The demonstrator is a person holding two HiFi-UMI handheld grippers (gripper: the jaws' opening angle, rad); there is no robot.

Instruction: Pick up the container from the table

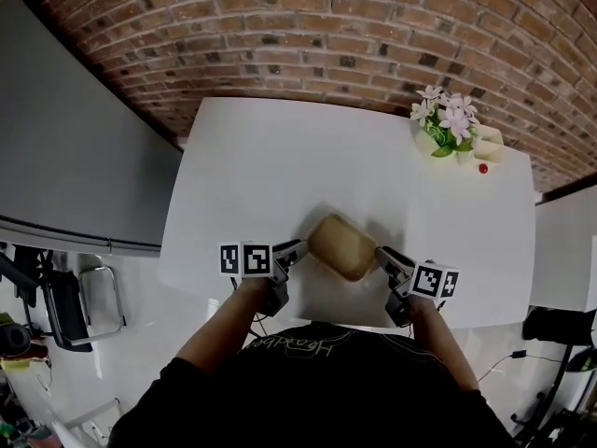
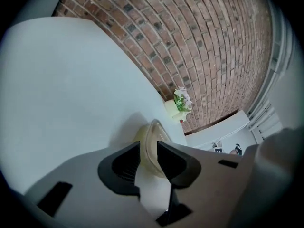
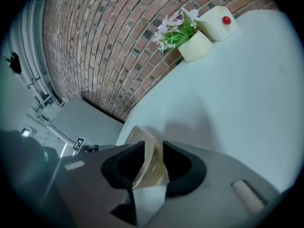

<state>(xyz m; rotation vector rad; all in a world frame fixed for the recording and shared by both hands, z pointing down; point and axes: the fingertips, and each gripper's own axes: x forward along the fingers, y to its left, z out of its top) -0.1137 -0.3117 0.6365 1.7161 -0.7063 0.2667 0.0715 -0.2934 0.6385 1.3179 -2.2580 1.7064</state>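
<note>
A tan, clear-lidded container [image 1: 341, 246] sits near the front edge of the white table [image 1: 270, 157], casting a shadow on it. My left gripper [image 1: 300, 247] is at its left end and my right gripper [image 1: 381, 253] at its right end. In the left gripper view the container's rim [image 2: 154, 129] lies between the open jaws of that gripper [image 2: 148, 146]. The right gripper view shows the other end of the rim [image 3: 137, 137] between the jaws of the right gripper [image 3: 153, 145], which stand wide. I see neither pair of pads pressing on it.
A cream pot of pink flowers [image 1: 446, 129] and a cream box with a red knob [image 1: 485, 152] stand at the table's far right corner. A brick wall runs behind the table. A grey cabinet [image 1: 75, 157] is to the left.
</note>
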